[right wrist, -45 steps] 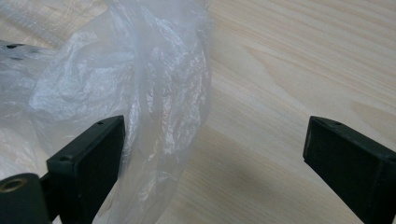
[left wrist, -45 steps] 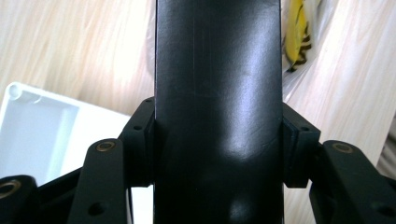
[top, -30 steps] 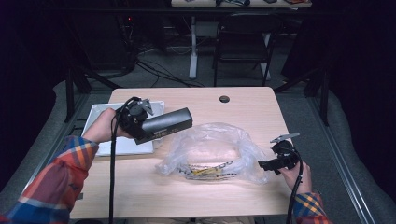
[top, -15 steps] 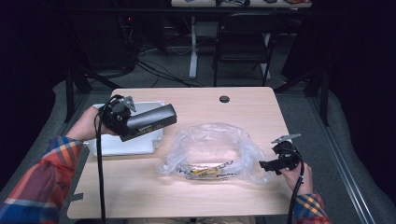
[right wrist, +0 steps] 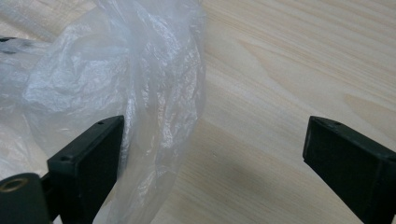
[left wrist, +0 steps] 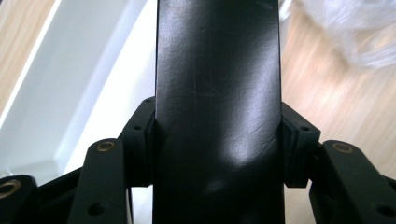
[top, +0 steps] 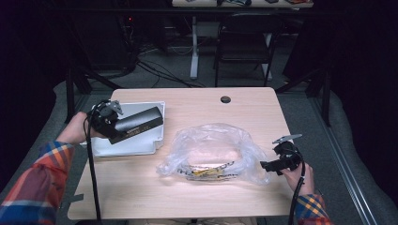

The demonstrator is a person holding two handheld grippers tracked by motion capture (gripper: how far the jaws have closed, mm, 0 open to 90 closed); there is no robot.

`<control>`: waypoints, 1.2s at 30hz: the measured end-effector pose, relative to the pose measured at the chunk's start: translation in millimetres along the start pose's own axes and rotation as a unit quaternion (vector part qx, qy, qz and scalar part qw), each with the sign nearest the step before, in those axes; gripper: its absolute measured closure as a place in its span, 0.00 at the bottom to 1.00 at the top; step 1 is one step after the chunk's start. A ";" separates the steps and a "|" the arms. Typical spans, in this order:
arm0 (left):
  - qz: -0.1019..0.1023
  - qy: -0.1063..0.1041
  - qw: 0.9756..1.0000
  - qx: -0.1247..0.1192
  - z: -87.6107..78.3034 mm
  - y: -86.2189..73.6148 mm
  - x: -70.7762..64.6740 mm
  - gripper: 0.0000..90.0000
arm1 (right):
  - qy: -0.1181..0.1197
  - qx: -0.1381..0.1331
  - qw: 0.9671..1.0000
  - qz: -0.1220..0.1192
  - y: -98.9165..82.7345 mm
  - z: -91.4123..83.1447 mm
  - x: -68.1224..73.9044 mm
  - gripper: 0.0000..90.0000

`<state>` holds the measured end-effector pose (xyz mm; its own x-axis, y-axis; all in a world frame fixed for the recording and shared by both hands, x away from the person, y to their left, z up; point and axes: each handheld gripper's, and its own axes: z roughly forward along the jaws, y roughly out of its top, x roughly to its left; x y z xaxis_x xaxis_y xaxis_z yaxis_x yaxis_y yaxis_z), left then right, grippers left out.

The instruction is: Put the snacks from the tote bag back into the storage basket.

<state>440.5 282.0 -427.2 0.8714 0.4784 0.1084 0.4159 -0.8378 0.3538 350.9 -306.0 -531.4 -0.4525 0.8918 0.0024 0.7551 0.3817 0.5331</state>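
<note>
White plastic marks the landmark here: the tray (top: 136, 145) at the left end of the table (top: 197, 201). Above it the left gripper (top: 123, 127) has its jaws clamped on the flanks of a long black box (top: 138, 125), which lies roughly level, its far end reaching past the tray's right rim. In the left gripper view the box (left wrist: 218, 93) fills the gap between the pads, with the tray (left wrist: 70, 93) under it. The step looks like setting the box down into the tray. To do it well, I would square the box's long side with the tray's walls, draw it back until the whole length sits over the floor, lower it flat, and release only when it rests, since a tilted drop could catch the rim.

Right of the tray, well apart from it, lies a crumpled clear plastic bag (top: 213, 152) with something yellow and dark inside. Farther right again, at the bag's far edge, the right gripper (top: 268, 165) waits with jaws spread wide; in the right gripper view a fold of the bag (right wrist: 140, 84) lies beside one pad, not pinched. It should keep off the film.
</note>
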 end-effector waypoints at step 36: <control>-0.059 -0.048 0.997 0.019 90.6 -35.1 38.7 0.17 | 0.000 -0.001 1.000 0.000 0.3 -0.6 -0.1 0.07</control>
<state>483.2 306.0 -519.6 0.8364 0.5477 -0.0224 0.5245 -0.7878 0.3230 350.9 -306.1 -530.7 -0.4527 0.8917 0.0032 0.7540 0.3809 0.5352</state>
